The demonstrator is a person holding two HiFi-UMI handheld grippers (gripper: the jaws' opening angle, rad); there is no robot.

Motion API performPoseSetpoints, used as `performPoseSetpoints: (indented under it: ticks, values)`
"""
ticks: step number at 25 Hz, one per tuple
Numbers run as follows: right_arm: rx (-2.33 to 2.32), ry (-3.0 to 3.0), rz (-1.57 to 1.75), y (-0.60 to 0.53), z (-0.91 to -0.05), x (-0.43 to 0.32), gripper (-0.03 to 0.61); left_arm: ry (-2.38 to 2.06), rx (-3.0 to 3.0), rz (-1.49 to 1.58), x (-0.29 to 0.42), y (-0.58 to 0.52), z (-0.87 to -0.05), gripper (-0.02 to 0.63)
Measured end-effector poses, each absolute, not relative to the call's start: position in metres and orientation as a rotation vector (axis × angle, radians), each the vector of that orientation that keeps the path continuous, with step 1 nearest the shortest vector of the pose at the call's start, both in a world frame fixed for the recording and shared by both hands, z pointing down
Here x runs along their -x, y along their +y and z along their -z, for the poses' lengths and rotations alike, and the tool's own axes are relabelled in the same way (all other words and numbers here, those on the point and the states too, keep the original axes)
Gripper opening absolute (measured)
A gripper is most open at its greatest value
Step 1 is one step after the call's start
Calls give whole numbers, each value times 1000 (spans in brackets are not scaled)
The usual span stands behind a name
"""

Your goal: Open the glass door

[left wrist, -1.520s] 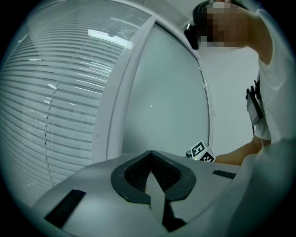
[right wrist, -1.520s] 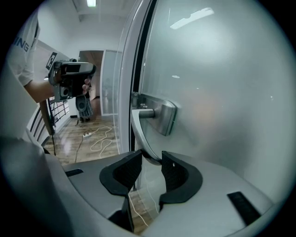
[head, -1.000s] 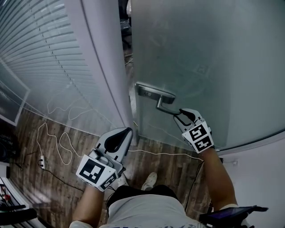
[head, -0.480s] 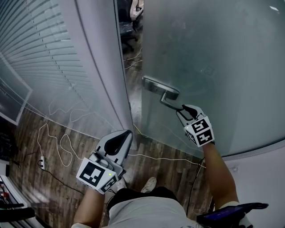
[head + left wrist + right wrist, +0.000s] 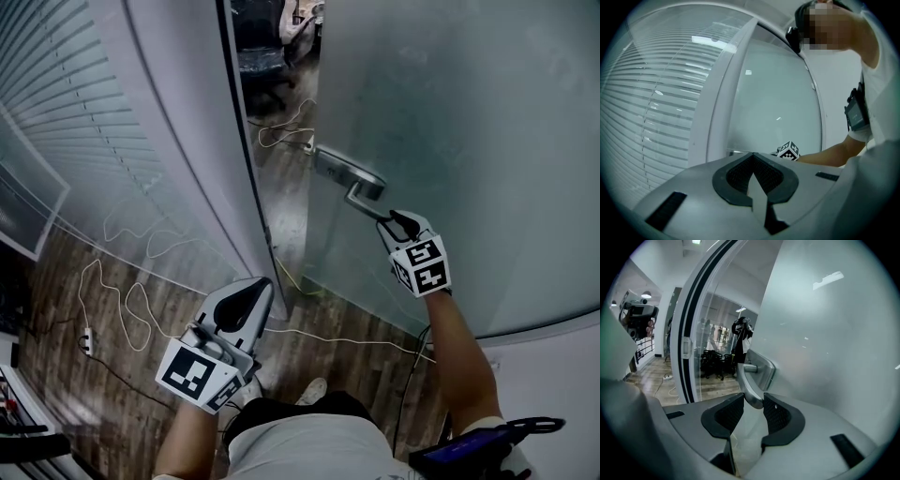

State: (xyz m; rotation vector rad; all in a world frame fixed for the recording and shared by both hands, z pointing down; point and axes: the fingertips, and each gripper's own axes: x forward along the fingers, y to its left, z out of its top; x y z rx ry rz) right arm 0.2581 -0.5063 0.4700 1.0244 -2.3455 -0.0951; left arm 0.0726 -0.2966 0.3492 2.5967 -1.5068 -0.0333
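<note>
The frosted glass door (image 5: 469,122) stands partly open, with a dark gap between its edge and the white frame (image 5: 178,141). Its metal lever handle (image 5: 349,180) sticks out toward me. My right gripper (image 5: 394,225) is shut on the free end of the lever; in the right gripper view the lever handle (image 5: 751,387) sits pinched between the two ribbed pads of the right gripper (image 5: 753,405). My left gripper (image 5: 242,302) hangs low in front of the frame, shut and holding nothing. In its own view the left gripper (image 5: 753,157) faces the door (image 5: 778,103).
A glass wall with blinds (image 5: 66,112) runs along the left. White cables (image 5: 122,300) and a power strip (image 5: 87,342) lie on the wooden floor. Office chairs (image 5: 258,61) stand beyond the doorway. My shoe (image 5: 314,386) is below, near the frame.
The door has swung further open, so the gap at the frame is wider. My right gripper moved with the handle, up and to the right. The left gripper barely shifted.
</note>
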Motion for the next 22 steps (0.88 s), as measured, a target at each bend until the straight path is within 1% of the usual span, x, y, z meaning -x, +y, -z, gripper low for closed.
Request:
performPoseSetpoints:
  ticks: [3,15,22]
  values:
    - [-1031,-2342,101,-530,-476,-267,135,-1531,-2585,23,-81,-309,-354,0]
    - [-1102,-2328,98,-564,-474,-286,135,-1541,-2602,-3,-96,-306,-356,0]
    - [-1204,-2317,58,-565,-478,-300,135,-1544,-2605,-12,-85,-295,-367,0]
